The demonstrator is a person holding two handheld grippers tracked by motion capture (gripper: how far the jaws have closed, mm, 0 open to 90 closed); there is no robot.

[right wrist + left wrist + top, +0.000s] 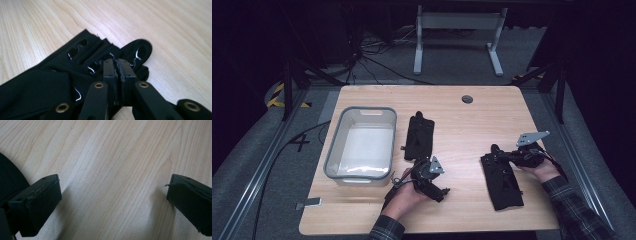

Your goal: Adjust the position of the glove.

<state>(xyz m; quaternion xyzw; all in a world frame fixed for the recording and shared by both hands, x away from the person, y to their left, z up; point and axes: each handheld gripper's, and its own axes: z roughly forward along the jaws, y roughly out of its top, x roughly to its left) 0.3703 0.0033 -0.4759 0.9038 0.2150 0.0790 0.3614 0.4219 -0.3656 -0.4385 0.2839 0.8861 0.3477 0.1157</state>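
Black fabric pouches lie on the wooden table (472, 120): one (419, 136) sits just right of the grey bin (362, 145), the other (503, 181) lies flat near the table's right front, well apart from the first. The right gripper (495, 150) lies level over the far end of that right pouch (75, 72), pointing left in the high view. Its jaws are pressed together, pad to pad, just above the pouch's slotted end, and whether a fold of fabric is caught between them I cannot tell. The left gripper (443, 191) rests near the table's front centre in the person's left hand (407, 196). Its jaws stand wide apart over bare wood (112, 170), nothing between them, with a dark fabric edge (10, 180) beside one jaw.
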